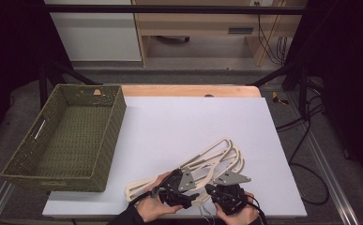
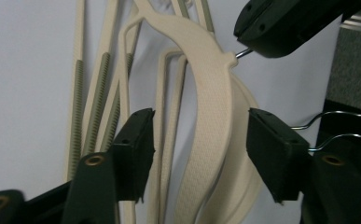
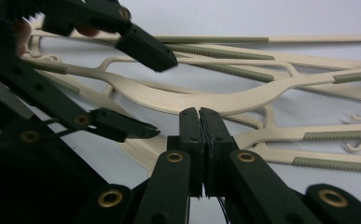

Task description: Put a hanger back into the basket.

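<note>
Pale wooden desk (image 1: 207,23), grey floor (image 1: 193,75)

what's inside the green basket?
Nothing visible inside the woven green basket: its floor looks bare. The near wall hides the strip just behind it. The cream hangers lie on the white sheet.

Cream hangers (image 1: 207,161), seemingly olive-green woven basket (image 1: 105,154).

basket (image 1: 71,136) left, hangers (image 1: 212,161) right on table (image 1: 179,117)
</note>
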`<move>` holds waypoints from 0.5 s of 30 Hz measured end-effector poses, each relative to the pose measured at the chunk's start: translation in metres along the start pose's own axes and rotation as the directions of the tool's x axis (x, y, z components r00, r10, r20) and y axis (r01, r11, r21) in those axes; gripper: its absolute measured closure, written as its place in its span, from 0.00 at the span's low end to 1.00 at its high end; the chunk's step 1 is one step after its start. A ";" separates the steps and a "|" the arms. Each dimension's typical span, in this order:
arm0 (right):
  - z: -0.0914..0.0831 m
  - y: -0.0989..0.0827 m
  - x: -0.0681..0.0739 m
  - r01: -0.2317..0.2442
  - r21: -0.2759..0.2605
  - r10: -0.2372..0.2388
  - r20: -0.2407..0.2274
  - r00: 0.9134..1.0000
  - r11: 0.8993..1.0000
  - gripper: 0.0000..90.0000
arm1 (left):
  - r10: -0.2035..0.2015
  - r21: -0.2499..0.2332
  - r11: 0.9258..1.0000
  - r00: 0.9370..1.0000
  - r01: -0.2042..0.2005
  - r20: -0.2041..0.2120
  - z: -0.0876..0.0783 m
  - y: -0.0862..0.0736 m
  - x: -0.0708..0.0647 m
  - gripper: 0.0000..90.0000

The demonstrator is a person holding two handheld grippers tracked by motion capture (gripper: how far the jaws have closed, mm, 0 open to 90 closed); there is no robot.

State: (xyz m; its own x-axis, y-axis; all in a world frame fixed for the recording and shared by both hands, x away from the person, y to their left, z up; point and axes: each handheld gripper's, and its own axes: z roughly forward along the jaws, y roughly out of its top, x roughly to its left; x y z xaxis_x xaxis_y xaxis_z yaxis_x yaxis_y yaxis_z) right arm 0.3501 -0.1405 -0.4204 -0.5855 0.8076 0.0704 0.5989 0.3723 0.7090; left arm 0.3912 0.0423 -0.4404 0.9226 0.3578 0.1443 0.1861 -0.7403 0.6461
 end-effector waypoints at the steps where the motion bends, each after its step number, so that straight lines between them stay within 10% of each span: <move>1: 0.000 0.000 0.000 0.000 0.000 0.000 0.004 1.000 1.000 0.99 | -0.005 0.002 1.000 1.000 0.005 0.005 0.002 0.000 -0.001 0.52; 15: -0.007 0.006 0.001 0.012 -0.024 -0.012 -0.029 0.999 1.000 0.93 | 0.058 0.039 0.998 0.997 -0.056 -0.054 -0.002 0.004 -0.009 0.81</move>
State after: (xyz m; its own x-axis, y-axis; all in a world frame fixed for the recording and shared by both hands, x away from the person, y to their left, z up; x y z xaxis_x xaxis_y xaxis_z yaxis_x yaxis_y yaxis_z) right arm 0.3490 -0.1410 -0.4113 -0.6085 0.7893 0.0820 0.5789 0.3709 0.7262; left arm 0.3825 0.0374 -0.4377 0.9124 0.3442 0.2215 0.1471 -0.7808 0.6073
